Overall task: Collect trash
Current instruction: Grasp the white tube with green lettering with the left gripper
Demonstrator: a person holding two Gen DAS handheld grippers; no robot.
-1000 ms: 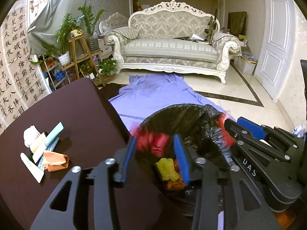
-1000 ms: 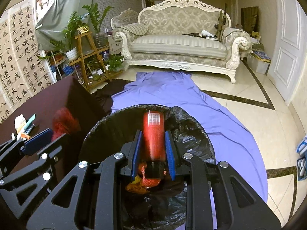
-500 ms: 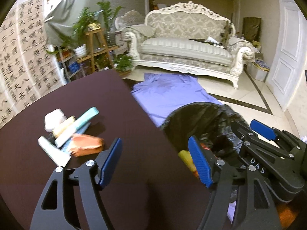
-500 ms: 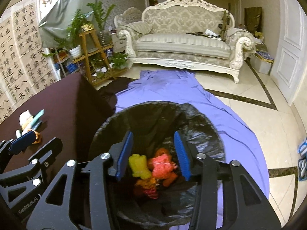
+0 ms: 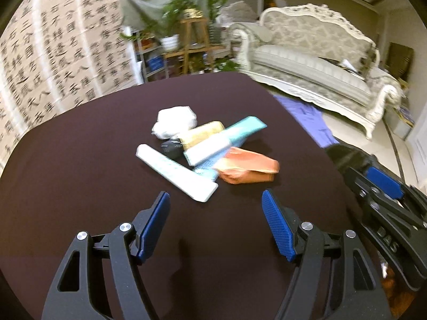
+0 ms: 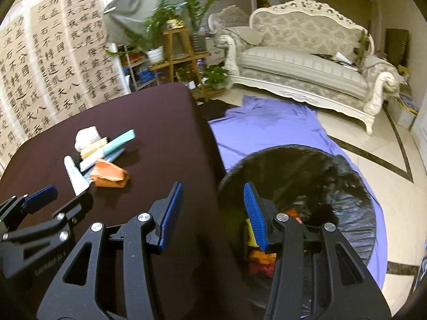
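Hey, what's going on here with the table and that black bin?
A person is clearing trash from a dark table into a black-lined bin on the floor beside it. Both tools are empty with jaws apart, having just been opening: the left hand-held gripper faces the remaining pile, a white tube, an orange wrapper, a teal tube and a white wad. The right hand-held gripper hangs at the table edge by the bin, which already holds colourful scraps.

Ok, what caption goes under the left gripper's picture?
Open left gripper points at a trash pile on the dark table.
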